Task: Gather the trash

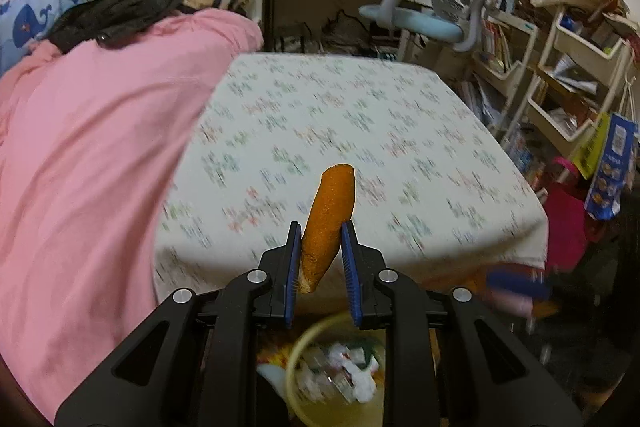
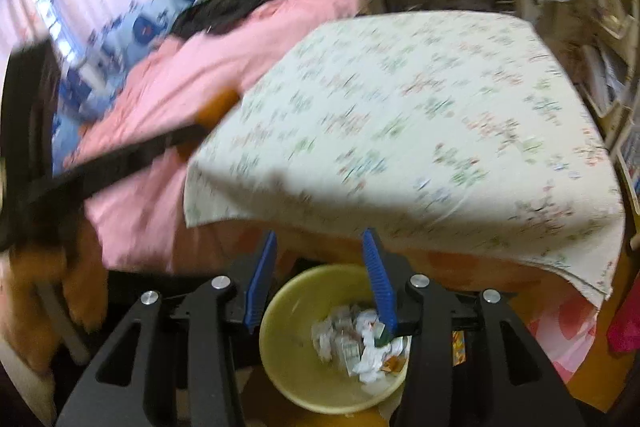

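My left gripper point(image 1: 320, 239) is shut on an orange, grainy peel-like piece of trash point(image 1: 330, 211) that sticks up between the blue pads, above the edge of the floral-cloth table point(image 1: 340, 123). A yellow bin point(image 1: 296, 359) with crumpled paper and wrappers sits below it. My right gripper point(image 2: 320, 239) is open and empty, right above the same yellow bin point(image 2: 288, 339). The left gripper with the orange piece point(image 2: 218, 107) shows blurred at the left of the right wrist view.
A pink blanket point(image 1: 92, 147) covers the bed left of the table. A blue desk chair point(image 1: 432, 7), shelves with boxes point(image 1: 568, 67) and a desk with drawers stand behind. Pink and blue items point(image 1: 568, 219) crowd the table's right side.
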The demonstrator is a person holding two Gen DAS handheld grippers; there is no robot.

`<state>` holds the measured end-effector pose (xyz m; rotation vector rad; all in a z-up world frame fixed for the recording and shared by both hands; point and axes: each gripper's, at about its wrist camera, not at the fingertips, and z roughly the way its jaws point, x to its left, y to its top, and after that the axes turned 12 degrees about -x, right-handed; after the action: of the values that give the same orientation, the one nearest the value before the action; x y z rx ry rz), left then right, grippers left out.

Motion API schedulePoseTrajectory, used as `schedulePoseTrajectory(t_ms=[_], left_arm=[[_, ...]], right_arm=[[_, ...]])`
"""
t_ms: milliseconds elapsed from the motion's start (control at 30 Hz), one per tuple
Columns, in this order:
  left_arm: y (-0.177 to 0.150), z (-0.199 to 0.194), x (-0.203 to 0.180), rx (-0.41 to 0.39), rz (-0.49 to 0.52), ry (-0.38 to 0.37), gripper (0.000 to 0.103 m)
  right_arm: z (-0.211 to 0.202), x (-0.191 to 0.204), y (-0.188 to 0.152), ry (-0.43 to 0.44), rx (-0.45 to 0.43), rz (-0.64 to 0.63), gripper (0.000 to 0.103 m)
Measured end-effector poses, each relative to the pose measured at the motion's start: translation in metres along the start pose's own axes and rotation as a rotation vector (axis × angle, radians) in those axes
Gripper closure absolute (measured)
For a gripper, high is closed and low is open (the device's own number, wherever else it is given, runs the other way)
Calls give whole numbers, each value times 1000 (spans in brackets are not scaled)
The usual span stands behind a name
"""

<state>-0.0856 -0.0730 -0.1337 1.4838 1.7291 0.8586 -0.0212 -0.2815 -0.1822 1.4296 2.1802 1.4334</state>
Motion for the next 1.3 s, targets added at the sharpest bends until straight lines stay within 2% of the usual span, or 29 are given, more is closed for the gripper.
schedulePoseTrajectory(t_ms=[200,433,567,633,700,767,833,900,967,1100,1167,1300], left_arm=[[-35,-8,-24,88,21,-32,84],[-70,-9,-37,206,33,-33,84],[-85,-7,-45,282,46,-45,83],[-92,-5,-48,317,60,-48,79],[-99,-3,-51,355,65,-47,61],[-103,-3,-51,367,70,-38,52],[-103,-4,-51,368,71,-31,48],[-100,-6,-49,358,59,-22,42],[-92,-10,-46,312,41,-3,37],[-59,-26,-35,101,10,90,20],[-42,-30,-30,16,-4,130,15],[-4,-26,-23,-117,-5,192,12]], right_arm=[[-10,-13,9,-22,-73,61,58],[-10,-19,12,-38,-103,98,58],[-12,-21,13,-48,-115,110,48],[-13,-21,14,-50,-119,112,47],[-13,-21,14,-53,-121,114,45],[-14,-22,14,-58,-125,118,42],[-14,-22,14,-61,-129,124,39],[-15,-22,14,-70,-133,125,37],[-17,-21,16,-92,-144,113,34],[-23,-14,27,-149,-201,59,26],[-27,-7,36,-172,-244,12,21],[-31,4,52,-204,-312,-65,16]])
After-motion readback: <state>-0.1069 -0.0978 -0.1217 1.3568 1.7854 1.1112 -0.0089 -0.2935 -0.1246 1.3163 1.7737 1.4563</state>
